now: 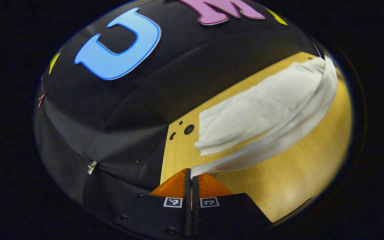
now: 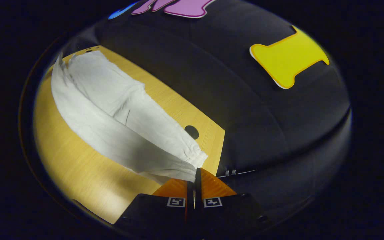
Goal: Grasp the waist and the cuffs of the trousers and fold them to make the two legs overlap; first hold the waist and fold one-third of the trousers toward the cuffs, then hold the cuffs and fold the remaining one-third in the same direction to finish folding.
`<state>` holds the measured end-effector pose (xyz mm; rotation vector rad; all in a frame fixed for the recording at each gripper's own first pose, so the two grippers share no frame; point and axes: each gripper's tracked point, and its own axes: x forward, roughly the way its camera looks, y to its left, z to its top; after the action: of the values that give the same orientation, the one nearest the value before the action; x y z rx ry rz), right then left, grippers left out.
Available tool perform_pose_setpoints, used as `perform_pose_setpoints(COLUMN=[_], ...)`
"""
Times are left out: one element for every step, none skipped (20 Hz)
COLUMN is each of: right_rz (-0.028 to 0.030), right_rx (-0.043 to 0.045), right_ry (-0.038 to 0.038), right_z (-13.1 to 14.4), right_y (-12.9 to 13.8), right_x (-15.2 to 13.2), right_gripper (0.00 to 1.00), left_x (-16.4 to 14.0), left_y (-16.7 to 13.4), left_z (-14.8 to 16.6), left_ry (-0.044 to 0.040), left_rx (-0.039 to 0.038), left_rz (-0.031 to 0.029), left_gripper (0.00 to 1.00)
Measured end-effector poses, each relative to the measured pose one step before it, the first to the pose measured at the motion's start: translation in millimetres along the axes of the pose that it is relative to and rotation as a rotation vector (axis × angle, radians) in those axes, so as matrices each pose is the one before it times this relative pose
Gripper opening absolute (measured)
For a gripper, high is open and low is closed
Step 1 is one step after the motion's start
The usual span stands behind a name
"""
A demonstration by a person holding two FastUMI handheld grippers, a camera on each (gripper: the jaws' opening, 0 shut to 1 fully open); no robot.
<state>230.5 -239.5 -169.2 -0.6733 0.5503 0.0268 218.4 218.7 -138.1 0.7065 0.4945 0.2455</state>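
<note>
1. Left gripper view: we see the left claw (image 1: 191, 174) pinched tight on one end of the white trousers (image 1: 262, 113), its jaws drawn together with the cloth caught between them. One leg lies flat on the wooden surface (image 1: 305, 173); the other rises from the grip in a long raised band. We judge the end is held up so that this leg can be carried over its twin.

2. The same view shows the surface's corner, drilled with several round holes (image 1: 188, 129), and beyond its edge the booth's black cloth wall (image 1: 118, 133).

3. Right gripper view: the right claw (image 2: 194, 176) is likewise closed on the trousers (image 2: 122, 123), gripping cloth just beside a gathered end, which we take for the waist, though we cannot be sure. The garment runs away from the claw across the wooden surface (image 2: 78, 173), one leg flat, the lifted edge arching alongside it.

4. We read the step in hand as the first, overlapping the two legs; the folds in thirds are not yet begun.

5. Here one round hole (image 2: 191, 132) marks the surface near its edge, with the black cloth wall (image 2: 245, 116) behind.
</note>
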Motion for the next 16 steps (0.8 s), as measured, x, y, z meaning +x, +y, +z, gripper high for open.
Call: perform_pose_setpoints(right_rz=[-0.00169,-0.00038,0.00024,0.00290,0.00561,0.00174,-0.00126,-0.00436,0.00022,0.00452,0.00042,0.00177,0.00060,-0.00543,-0.00648,-0.00423], right_rx=[0.03315,0.03218,0.03966,0.04755,0.04730,0.04032,0.02678,0.02010,0.02027,0.02436,0.02282,0.01397,0.00717,0.00819,0.01488,0.02375], right_ry=[-0.00509,-0.00305,-0.00510,0.00067,0.00911,0.01628,0.01529,0.01167,0.01746,0.02343,0.03124,0.02215,0.00495,0.00083,-0.00372,0.00084], right_z=[11.16,9.96,8.57,6.57,5.78,1.69,0.21,-0.06,-2.87,-4.90,-7.36,-8.05,-2.16,0.87,0.49,-0.39], right_y=[-6.93,-3.91,-0.61,-0.87,0.93,0.26,-0.62,-3.41,-0.61,1.81,-0.19,-1.43,-1.01,-0.91,-0.79,1.26], right_x=[8.77,8.68,6.49,13.60,10.79,9.67,9.87,9.75,7.59,5.77,4.32,6.68,8.01,3.73,1.52,0.78], right_gripper=[0.05,0.05,0.05,0.05,0.05,0.05,0.05,0.05,0.05,0.05,0.05,0.05,0.05,0.05,0.05,0.06], left_x=[10.28,10.50,12.20,11.24,14.60,14.58,14.97,12.95,13.70,16.47,12.04,10.44,10.48,10.55,5.61,7.39], left_y=[3.87,3.54,1.19,-1.53,-4.41,-5.60,-5.09,-2.59,-3.26,-4.84,-6.84,-6.54,-5.41,-4.40,-1.14,-0.36], left_z=[13.96,13.34,13.46,12.53,9.76,6.03,7.27,1.64,1.87,0.75,1.06,2.24,2.37,-0.72,-4.32,-6.64], left_ry=[-0.00544,-0.00783,-0.00623,-0.00771,0.00061,0.00053,0.00366,0.01014,0.01397,0.00989,0.01055,0.00434,-0.00811,-0.00225,0.00692,0.01324], left_rx=[-0.04405,-0.03931,-0.03142,-0.02807,-0.03530,-0.04197,-0.03442,-0.02373,-0.01770,-0.02262,-0.02594,-0.03000,-0.02410,-0.01177,0.00157,0.00561], left_rz=[0.00381,0.00167,0.00115,-0.00699,-0.01504,-0.01756,-0.01379,-0.00786,-0.00870,-0.01163,-0.01377,-0.01537,-0.01568,-0.00854,-0.00054,0.00732], left_gripper=[0.05,0.05,0.05,0.05,0.05,0.05,0.05,0.05,0.05,0.05,0.05,0.05,0.05,0.05,0.05,0.05])
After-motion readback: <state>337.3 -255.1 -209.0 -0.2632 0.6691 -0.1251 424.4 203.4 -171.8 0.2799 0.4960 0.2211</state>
